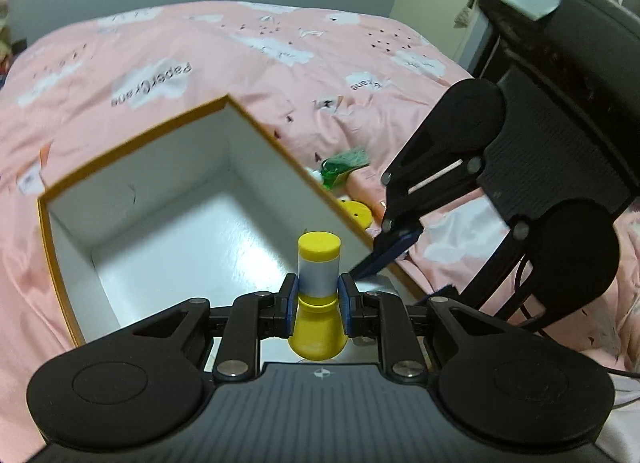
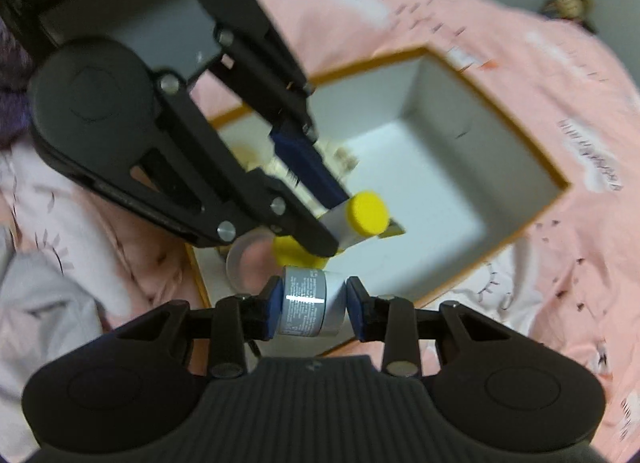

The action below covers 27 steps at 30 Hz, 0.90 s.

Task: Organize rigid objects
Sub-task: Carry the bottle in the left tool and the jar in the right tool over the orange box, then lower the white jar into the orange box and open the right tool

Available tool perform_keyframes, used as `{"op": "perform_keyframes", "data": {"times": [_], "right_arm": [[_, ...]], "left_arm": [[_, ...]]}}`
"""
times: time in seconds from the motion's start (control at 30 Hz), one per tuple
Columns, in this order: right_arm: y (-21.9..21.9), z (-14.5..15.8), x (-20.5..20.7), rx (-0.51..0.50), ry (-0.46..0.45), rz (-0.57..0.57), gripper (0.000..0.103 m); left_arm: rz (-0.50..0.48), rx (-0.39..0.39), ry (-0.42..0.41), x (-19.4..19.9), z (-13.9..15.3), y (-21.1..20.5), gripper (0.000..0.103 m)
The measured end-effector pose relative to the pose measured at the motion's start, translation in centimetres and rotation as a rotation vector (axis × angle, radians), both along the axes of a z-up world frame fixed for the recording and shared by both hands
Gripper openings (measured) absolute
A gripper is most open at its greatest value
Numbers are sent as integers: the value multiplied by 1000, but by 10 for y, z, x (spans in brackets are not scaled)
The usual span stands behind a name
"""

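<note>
Left gripper (image 1: 318, 297) clamped on a yellow-capped bottle (image 1: 318, 263) with a grey band, held above the white floor of the orange-rimmed box (image 1: 132, 143). Right gripper (image 2: 312, 303) pinches a small silver jar (image 2: 308, 301) with printed label, over the box's near corner. Box sits on a pink cloud-print bedspread (image 1: 240, 51). A green item (image 1: 340, 167) lies on the bedspread just outside the box wall.
</note>
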State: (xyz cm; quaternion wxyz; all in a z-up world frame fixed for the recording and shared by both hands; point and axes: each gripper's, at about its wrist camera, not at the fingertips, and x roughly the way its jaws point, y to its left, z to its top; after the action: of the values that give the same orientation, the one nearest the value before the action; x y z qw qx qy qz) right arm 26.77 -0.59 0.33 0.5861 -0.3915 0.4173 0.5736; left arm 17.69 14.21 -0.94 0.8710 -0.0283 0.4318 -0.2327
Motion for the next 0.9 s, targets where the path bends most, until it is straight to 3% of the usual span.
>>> {"op": "perform_keyframes", "data": {"times": [0.2, 0.37, 0.6, 0.77, 0.9], "right_arm": [[38, -33, 3, -247, 15, 167, 33], [50, -53, -3, -353, 67, 270, 33], [56, -77, 0, -444, 137, 332, 33], [62, -85, 6, -457, 197, 354, 34], [63, -84, 7, -444, 183, 355, 36]], "left_arm": [[13, -36, 19, 5, -15, 12, 23], [9, -60, 28, 10, -27, 16, 23], [8, -82, 57, 19, -43, 18, 23], [2, -93, 72, 22, -48, 16, 23], [-1, -95, 85, 23, -53, 15, 23]]}}
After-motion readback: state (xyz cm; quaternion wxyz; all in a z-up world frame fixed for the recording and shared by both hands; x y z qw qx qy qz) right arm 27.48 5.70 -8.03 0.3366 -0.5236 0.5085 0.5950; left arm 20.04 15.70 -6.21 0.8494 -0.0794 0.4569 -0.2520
